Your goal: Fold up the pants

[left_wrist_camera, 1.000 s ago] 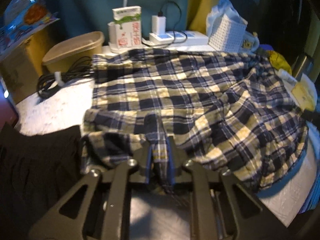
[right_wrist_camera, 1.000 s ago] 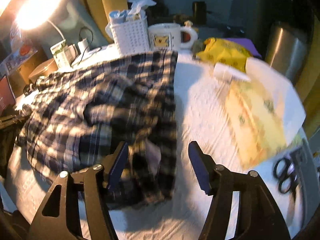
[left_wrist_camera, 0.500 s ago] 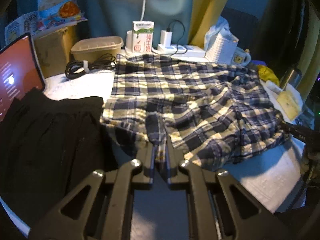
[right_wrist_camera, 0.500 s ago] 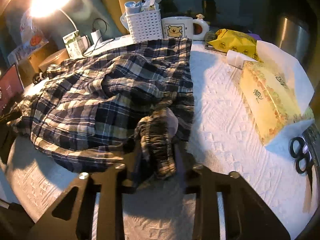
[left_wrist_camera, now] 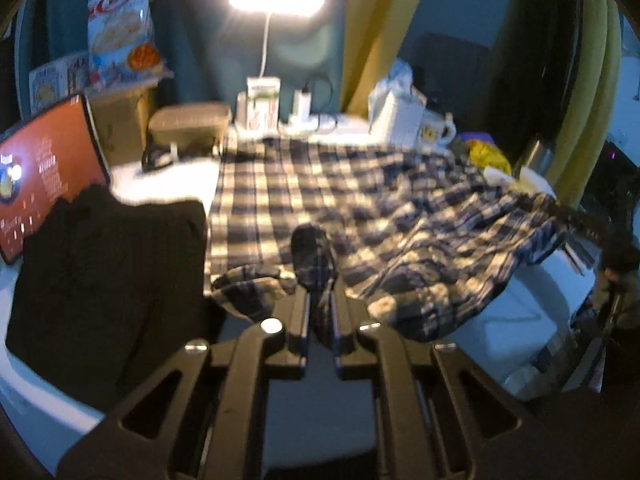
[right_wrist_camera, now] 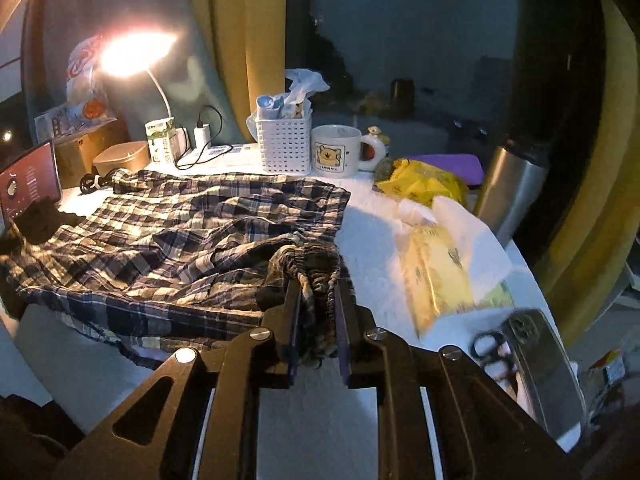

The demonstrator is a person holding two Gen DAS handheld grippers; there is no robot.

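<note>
The plaid pants [right_wrist_camera: 192, 240] are spread across the white padded table [right_wrist_camera: 372, 248], with the near edge lifted clear of the surface at both corners. On the pants' left side a dark garment [left_wrist_camera: 104, 280] lies just beside them, and a lit tablet [left_wrist_camera: 44, 184] stands behind it. The far edge of the table is lined by a milk carton [right_wrist_camera: 162, 140], a white basket [right_wrist_camera: 284, 144] and a mug [right_wrist_camera: 336, 152]. To the right, a strip of bare table is bounded by a tissue pack [right_wrist_camera: 440, 276] and a steel flask [right_wrist_camera: 508, 192]; scissors [right_wrist_camera: 490, 348] lie near the table's front right edge.

The left gripper [left_wrist_camera: 320, 312] is pressed together on a bunched fold of the pants' edge and is angled downward. The right gripper [right_wrist_camera: 316, 320] is angled downward likewise; its jaws are closing on the gathered elastic waistband [right_wrist_camera: 312, 268], which is pinched between the pads.
</note>
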